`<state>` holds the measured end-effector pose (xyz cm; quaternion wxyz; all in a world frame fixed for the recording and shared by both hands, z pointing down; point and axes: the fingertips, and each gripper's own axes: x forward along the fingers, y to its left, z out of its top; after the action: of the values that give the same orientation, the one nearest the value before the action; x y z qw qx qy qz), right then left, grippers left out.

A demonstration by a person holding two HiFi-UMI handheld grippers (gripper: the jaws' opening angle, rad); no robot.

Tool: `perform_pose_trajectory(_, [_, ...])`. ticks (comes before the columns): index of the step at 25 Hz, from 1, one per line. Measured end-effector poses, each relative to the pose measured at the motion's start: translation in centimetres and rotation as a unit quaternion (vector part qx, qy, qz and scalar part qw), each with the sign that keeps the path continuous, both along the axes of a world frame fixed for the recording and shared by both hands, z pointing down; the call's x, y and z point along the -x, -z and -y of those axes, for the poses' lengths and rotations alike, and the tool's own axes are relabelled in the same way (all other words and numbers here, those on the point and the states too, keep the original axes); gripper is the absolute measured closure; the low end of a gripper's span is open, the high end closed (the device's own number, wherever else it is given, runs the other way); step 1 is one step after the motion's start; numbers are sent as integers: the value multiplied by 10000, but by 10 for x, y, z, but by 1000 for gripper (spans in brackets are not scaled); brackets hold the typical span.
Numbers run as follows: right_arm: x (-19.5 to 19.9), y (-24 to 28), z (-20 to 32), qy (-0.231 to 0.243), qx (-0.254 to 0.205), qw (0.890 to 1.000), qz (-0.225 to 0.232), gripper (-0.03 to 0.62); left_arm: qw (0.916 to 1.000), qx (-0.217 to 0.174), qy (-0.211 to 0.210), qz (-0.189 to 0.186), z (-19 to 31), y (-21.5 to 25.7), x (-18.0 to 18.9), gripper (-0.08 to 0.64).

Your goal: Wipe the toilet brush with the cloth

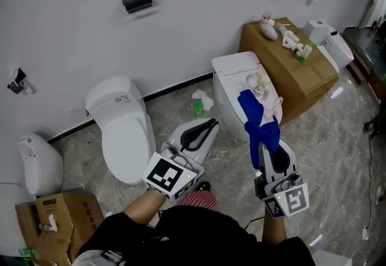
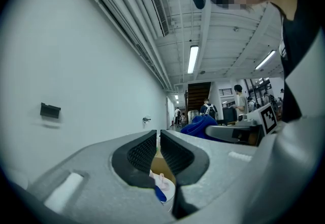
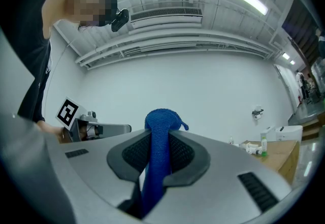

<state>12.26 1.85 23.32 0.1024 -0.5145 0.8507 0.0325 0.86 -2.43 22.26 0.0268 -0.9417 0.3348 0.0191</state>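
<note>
Near left, the left claw (image 1: pixel 212 122) is pinched together on nothing. Near right, the right claw (image 3: pixel 158 137) clamps the blue woven cloth (image 1: pixel 256 119). The cloth stands up before the far white square-lidded toilet (image 1: pixel 232 70), where pale items (image 1: pixel 260 85) lie, too small to identify.

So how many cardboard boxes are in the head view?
2. The right box stands by the wall with small things on top; the left box sits on the floor at lower left. Others may be hidden.

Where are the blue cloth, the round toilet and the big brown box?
blue cloth (image 1: pixel 257 121), head view, its middle fold.
round toilet (image 1: pixel 125 138), head view, closed lid.
big brown box (image 1: pixel 284 64), head view, top face.
</note>
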Motion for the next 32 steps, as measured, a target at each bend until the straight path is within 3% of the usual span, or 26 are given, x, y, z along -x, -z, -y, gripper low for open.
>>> perform_pose_trajectory(32, [36, 2, 90, 59, 14, 9998, -186, 528, 9995, 17, -177, -251, 91, -3, 23, 552])
